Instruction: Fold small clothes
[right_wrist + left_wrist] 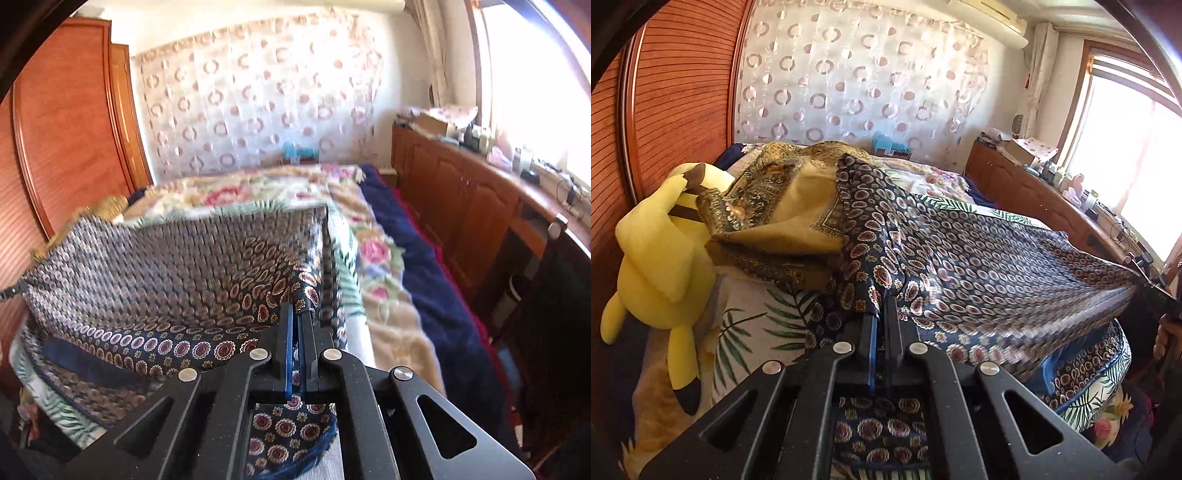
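We hold the navy patterned scarf (979,258) stretched in the air above the bed (753,325), one edge in each claw. The left gripper (884,306) is pinched narrow on a bunch of the cloth, with a tail of it hanging back under the fingers. The right gripper (297,314) is likewise closed on a corner of the scarf (166,266), and a flap of it lies beneath the frame.

What could go wrong from here, as we judge it: the fabric looks thin and slippery, and each claw grips only a small gathered bit near the edge, so a sharp pull apart could draw the cloth out of one grip and drop that side onto the bed. The far edge of the scarf lies against the ochre patterned cloth (783,206) heaped beside the yellow plush toy (661,251); if we sweep the scarf forward or down carelessly, it may drag that cloth along or catch on it, and the fold would come out crooked. The lower part also sags over the bed's near edge, so it could bunch under itself when laid down.

Both grippers point forward over the bed, roughly level, held well apart with the scarf spanning between them; the right one shows at the far right rim of the left view.
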`<state>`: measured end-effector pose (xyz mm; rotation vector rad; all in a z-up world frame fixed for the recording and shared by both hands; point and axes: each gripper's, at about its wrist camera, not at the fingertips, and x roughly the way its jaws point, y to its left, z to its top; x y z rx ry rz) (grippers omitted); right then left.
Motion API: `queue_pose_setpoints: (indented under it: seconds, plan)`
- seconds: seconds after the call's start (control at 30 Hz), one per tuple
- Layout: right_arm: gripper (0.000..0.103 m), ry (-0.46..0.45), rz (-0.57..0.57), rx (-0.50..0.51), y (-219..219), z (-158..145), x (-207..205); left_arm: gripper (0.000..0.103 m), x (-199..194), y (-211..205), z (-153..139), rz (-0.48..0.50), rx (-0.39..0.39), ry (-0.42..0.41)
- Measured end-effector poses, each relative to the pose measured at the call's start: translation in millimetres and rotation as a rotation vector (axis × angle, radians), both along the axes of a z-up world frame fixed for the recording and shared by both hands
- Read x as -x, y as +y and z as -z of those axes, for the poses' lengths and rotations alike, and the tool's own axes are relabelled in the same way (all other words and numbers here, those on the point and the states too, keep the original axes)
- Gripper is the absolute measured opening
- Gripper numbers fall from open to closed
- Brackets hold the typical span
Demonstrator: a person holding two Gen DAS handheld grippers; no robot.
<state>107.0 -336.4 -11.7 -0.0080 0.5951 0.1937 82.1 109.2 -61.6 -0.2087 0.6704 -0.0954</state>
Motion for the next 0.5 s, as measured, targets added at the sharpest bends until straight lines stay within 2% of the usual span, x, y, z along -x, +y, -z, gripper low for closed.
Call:
queue_pose_setpoints:
  seconds: [0.13, 0.2, 0.23, 0.3, 0.37, 0.4, 0.43, 0.5]
  plan:
    - [0.002, -0.007, 0.032, -0.053, -8.5, -8.2, 12.0, 0.004, -6.9, -0.6, 18.9, -0.015, -0.035, 0.068]
    - [0.005, 0.018, 0.044, -0.015, -7.5, 4.0, 10.4, 0.004, -8.1, 0.3, 29.5, -0.011, -0.025, 0.101]
    - [0.011, 0.039, 0.049, 0.009, -5.3, 11.1, 8.6, 0.006, -7.1, 0.9, 32.1, -0.009, -0.027, 0.108]
    - [0.017, 0.073, 0.076, 0.045, -0.6, 24.2, 3.9, 0.023, -3.6, 1.1, 35.1, -0.011, -0.043, 0.109]
    - [0.028, 0.082, 0.075, 0.048, 1.7, 32.0, 3.1, 0.032, 0.6, 0.5, 34.0, -0.012, -0.05, 0.1]
    - [0.043, 0.083, 0.079, 0.05, 2.5, 33.9, 3.3, 0.04, 2.7, 1.1, 33.3, -0.012, -0.05, 0.095]
    - [0.051, 0.08, 0.078, 0.049, 3.5, 35.3, 4.8, 0.043, 4.6, 2.5, 32.7, -0.014, -0.049, 0.089]
    - [0.053, 0.069, 0.064, 0.036, 7.3, 34.6, 8.1, 0.046, 6.6, 5.1, 32.0, -0.024, -0.048, 0.085]
